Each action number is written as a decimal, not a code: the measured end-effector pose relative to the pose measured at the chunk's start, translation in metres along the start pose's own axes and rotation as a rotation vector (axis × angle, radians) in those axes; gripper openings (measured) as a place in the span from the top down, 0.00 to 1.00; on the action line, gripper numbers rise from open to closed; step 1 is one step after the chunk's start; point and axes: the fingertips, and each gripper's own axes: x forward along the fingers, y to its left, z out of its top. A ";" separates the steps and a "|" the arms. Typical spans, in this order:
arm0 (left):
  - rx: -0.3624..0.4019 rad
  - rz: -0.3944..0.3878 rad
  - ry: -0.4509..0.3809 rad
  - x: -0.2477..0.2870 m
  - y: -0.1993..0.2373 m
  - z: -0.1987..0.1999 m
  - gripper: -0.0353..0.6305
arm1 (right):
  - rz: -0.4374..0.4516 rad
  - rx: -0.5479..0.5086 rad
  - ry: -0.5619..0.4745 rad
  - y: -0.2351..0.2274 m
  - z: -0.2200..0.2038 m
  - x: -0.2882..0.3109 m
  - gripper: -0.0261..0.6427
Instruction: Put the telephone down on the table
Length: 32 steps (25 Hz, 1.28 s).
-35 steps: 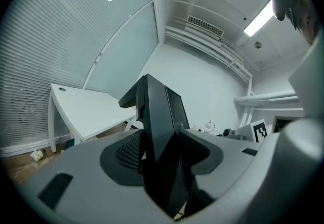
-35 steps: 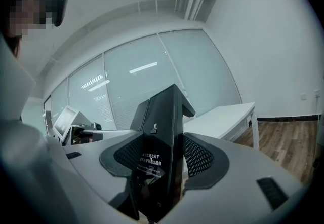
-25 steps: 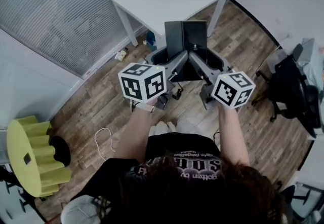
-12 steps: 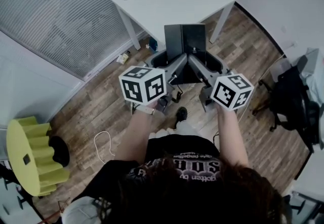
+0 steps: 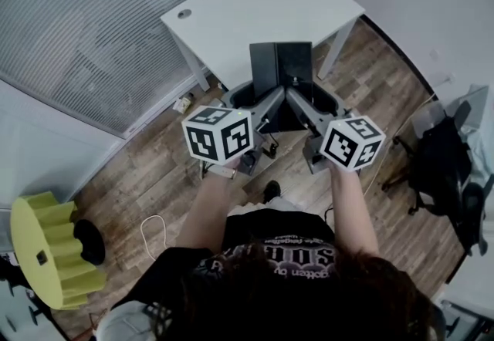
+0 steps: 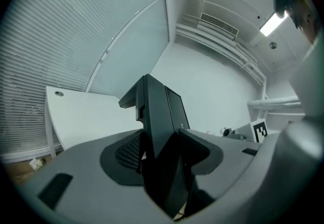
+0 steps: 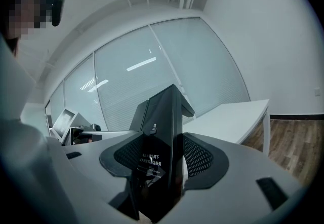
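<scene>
**Head view.** Telephone (image 5: 282, 68): a black, flat, two-part slab held upright in the air at the near edge of the white table (image 5: 255, 8). Whether it is over the top or just short of it cannot be told from here. Left gripper (image 5: 268, 99) and right gripper (image 5: 304, 99) meet at its lower end from either side. A yellow-green stool (image 5: 45, 247) stands well apart on the wooden floor.

**Left gripper view.** Left gripper (image 6: 161, 154) has its jaws closed against the slab's two broad faces. Telephone (image 6: 158, 126) stands edge-on and upright. The table (image 6: 86, 116) lies beyond and lower. This view alone shows the step where the two halves join.

**Right gripper view.** Right gripper (image 7: 161, 167) is likewise clamped on the telephone (image 7: 164, 132). Only here does a glossy face with small white print (image 7: 151, 162) show (too small to read), with the table (image 7: 233, 116) to the right.

**Handling, as judged.**
- Rigid, not soft.
- The glossy faces are probably slippery.
- Likely light enough for one clamp, but steadier with two.
- Best held low on the broad faces, as now.
- The base should go down flat before either grip opens, since a narrow upright slab may tip.
</scene>
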 end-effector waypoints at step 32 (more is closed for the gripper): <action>-0.021 0.071 -0.037 0.152 0.089 0.070 0.64 | 0.065 -0.006 0.040 -0.136 0.063 0.123 0.59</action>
